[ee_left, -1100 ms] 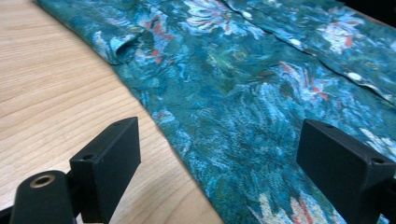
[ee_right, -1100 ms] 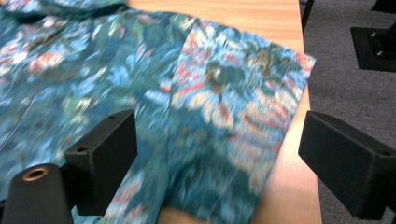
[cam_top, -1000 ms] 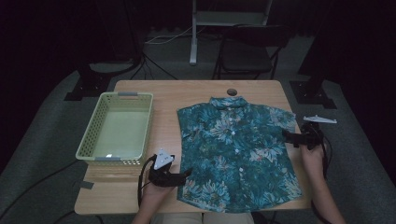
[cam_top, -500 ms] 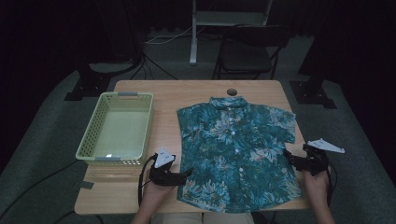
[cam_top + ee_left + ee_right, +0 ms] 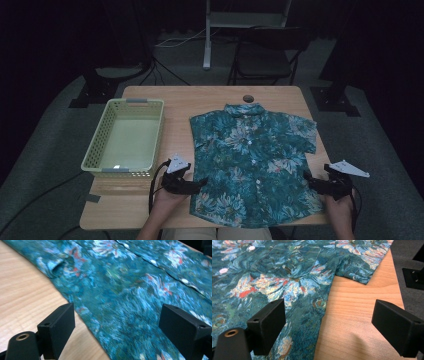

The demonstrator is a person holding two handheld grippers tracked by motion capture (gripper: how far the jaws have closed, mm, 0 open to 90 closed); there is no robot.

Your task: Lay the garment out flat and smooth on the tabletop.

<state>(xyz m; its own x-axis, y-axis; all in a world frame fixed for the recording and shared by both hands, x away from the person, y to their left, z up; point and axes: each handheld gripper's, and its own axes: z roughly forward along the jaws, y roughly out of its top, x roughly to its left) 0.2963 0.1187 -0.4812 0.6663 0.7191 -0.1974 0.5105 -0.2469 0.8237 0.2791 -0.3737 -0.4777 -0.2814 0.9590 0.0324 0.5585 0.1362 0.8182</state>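
A teal floral short-sleeved shirt [image 5: 252, 160] lies flat and buttoned on the wooden table [image 5: 200, 100], collar towards the far side. My left gripper [image 5: 202, 183] rests at the shirt's near left side edge, jaws wide apart; in the left gripper view the shirt [image 5: 130, 290] edge runs between them, the pads not pressing it. My right gripper [image 5: 309, 181] sits at the shirt's near right side edge, open too; in the right gripper view the shirt [image 5: 287, 277] edge lies between the spread jaws over bare table [image 5: 359, 312].
A pale green plastic basket [image 5: 100, 145] stands on the table's left half, nothing in it. A round hole [image 5: 248, 98] marks the table's far edge. A dark chair [image 5: 265, 55] and a stand pole [image 5: 207, 35] stand behind the table.
My right gripper has come down from beside the shirt's right sleeve towards the near right side of the shirt. The left gripper has stayed put.
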